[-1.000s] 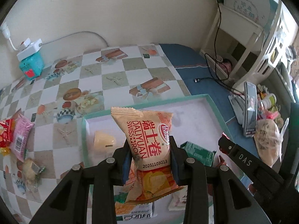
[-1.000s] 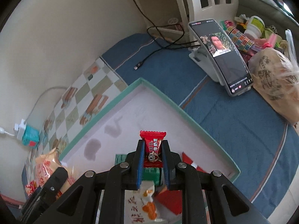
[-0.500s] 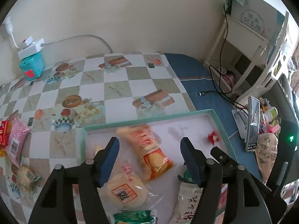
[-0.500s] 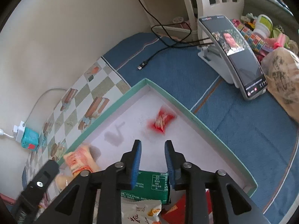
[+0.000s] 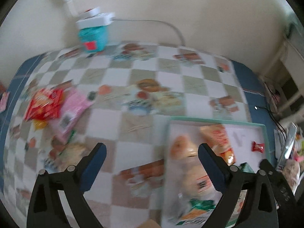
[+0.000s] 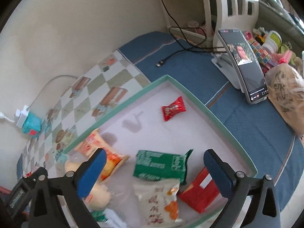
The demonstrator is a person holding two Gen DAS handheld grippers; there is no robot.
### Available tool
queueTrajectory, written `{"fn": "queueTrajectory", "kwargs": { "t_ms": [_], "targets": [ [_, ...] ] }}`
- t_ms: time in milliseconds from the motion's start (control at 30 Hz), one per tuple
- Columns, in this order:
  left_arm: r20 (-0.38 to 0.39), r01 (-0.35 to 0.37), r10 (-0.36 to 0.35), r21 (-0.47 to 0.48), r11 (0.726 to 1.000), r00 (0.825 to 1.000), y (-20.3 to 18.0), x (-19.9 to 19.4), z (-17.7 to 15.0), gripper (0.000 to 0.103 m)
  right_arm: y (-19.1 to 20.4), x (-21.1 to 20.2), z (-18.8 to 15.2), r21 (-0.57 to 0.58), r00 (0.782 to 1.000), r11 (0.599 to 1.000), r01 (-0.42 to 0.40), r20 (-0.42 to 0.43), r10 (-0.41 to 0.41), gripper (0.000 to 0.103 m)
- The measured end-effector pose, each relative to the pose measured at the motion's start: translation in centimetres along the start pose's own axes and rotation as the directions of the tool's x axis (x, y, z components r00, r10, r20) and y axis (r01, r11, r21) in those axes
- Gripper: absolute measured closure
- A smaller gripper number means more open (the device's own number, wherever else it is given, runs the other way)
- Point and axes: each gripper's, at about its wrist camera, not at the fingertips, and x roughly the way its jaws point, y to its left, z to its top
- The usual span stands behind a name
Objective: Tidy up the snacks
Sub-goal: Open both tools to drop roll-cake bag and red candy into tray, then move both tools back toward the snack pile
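Observation:
A green-rimmed tray (image 6: 214, 117) holds several snacks: a red candy (image 6: 173, 109), an orange Swiss-roll pack (image 6: 103, 152), a green packet (image 6: 161, 166), a white packet (image 6: 161, 201) and a red pack (image 6: 201, 190). My right gripper (image 6: 153, 168) is open and empty above the tray's near part. My left gripper (image 5: 151, 158) is open and empty over the checkered cloth, left of the tray (image 5: 266, 133). Loose snacks lie at the left: a red bag (image 5: 44, 104) and a pink bag (image 5: 71, 110). The left wrist view is blurred.
A teal box with a white plug (image 5: 94, 32) stands by the wall. A phone on a stand (image 6: 245, 64), a cable (image 6: 171, 57), a brown bag (image 6: 286, 95) and a white shelf (image 6: 231, 5) are to the right on the blue cloth.
Both grippers have opened wide, having let go of the Swiss-roll pack and the red candy, which now lie in the tray. The left gripper has swung left toward the loose snacks.

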Motion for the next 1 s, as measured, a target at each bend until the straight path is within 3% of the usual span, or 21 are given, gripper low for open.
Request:
{"fn": "queueTrajectory", "kwargs": {
  "t_ms": [267, 400, 567, 1000],
  "targets": [
    [0.024, -0.027, 0.030, -0.129, 0.991, 0.999, 6.7, -3.7, -1.0, 0.005, 3.1, -4.1, -2.1, -0.073, 0.999, 0.997, -0.001, 0.053, 0.005, 0.000],
    [-0.002, -0.085, 0.086, -0.171, 0.981, 0.996, 10.2, -4.6, -1.7, 0.005, 4.8, -5.4, -3.4, -0.111, 0.997, 0.994, -0.009, 0.071, 0.017, 0.000],
    [-0.040, -0.190, 0.186, -0.220, 0.957, 0.982, 15.1, -5.5, -2.8, 0.005, 7.2, -6.4, -5.8, -0.168, 0.997, 0.986, -0.018, 0.066, 0.029, 0.000],
    [-0.068, -0.277, 0.273, -0.393, 0.877, 0.960, 26.6, -7.4, -3.6, 0.005, 15.4, -6.3, -11.1, -0.289, 0.996, 0.953, -0.087, 0.004, 0.092, 0.000]
  ]
}}
